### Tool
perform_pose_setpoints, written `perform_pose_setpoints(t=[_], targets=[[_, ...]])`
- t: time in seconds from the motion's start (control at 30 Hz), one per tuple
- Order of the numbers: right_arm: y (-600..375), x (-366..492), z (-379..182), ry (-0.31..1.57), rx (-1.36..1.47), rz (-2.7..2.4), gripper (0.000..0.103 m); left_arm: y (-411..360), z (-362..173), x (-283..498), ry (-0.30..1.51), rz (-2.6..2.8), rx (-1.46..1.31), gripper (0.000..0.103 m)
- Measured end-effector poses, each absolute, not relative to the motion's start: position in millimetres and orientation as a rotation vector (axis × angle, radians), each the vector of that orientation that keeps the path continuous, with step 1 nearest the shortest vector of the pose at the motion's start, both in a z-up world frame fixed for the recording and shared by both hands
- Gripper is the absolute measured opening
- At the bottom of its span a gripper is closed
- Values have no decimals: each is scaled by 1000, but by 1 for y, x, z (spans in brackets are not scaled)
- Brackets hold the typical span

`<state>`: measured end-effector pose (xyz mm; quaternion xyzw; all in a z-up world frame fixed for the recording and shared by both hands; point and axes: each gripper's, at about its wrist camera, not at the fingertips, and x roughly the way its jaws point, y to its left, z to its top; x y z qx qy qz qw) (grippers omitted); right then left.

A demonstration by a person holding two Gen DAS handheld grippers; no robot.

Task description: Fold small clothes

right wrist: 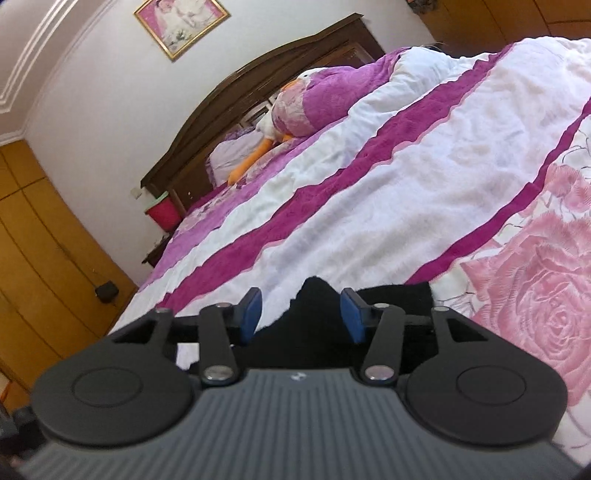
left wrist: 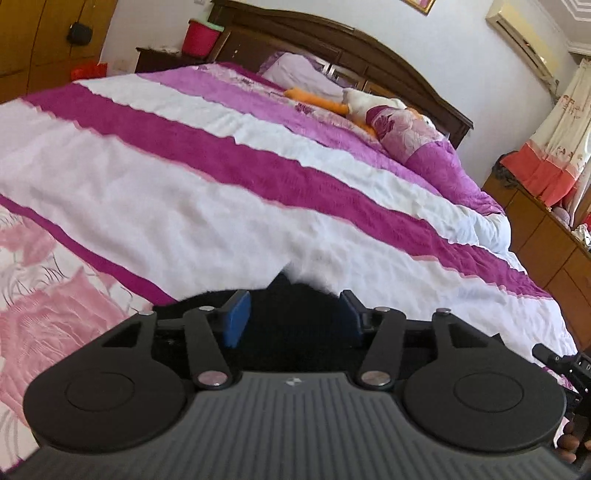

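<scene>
left gripper (left wrist: 293, 314) and right gripper (right wrist: 301, 314) jaws apart, pads clear of black garment (right wrist: 314, 314) lying between. striped quilt (left wrist: 184, 192) ahead; plush toy (left wrist: 354, 101) beyond.

Each claw's body hides most of the black garment (left wrist: 295, 317) (right wrist: 314, 317) below it

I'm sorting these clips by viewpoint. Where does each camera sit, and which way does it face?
Left wrist: on the left gripper, looking along its open blue pads over the black garment and across the bed to the headboard; fingertips show at the lower right.
Right wrist: on the right gripper, pads open, facing over the garment up the bed to the headboard; no hand clearly visible.
Shared: garment, striped quilt, headboard, plush toy, red bucket.
</scene>
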<state>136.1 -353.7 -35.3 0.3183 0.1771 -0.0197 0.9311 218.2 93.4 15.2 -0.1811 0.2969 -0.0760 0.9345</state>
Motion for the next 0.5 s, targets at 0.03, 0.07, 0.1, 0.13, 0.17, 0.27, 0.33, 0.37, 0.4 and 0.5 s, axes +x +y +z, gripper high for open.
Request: perform_pose_setpoints(t=[0.03,0.07,0.1,0.13,0.17,0.27,0.33,0.37,0.4,0.5], targets=[[-354,134,-34,367,641,-36,51,95,17,216,599,-165,-374,59],[-354,131,-33,369,629,-29,51,96,19,212,590,-173,-375,59],[-353,129,-32,368,615,-17,51,95,21,209,583,-181,-370,59],[-352,127,-30,371,596,-4,51,95,20,208,582,-187,-359,59],[-351,126,-29,375,571,8,51,95,19,206,591,-193,-348,59],[-344,128,-29,400,508,39,50,91,5,208,636,-186,-325,59],[-343,133,-33,431,497,34,50,90,-8,213,678,-173,-320,59],[-343,137,-36,453,488,20,50,90,-15,216,698,-167,-318,59],[-343,140,-40,474,478,5,48,91,-21,219,715,-165,-313,59],[-343,149,-55,537,432,-39,46,90,-31,224,723,-167,-278,59]])
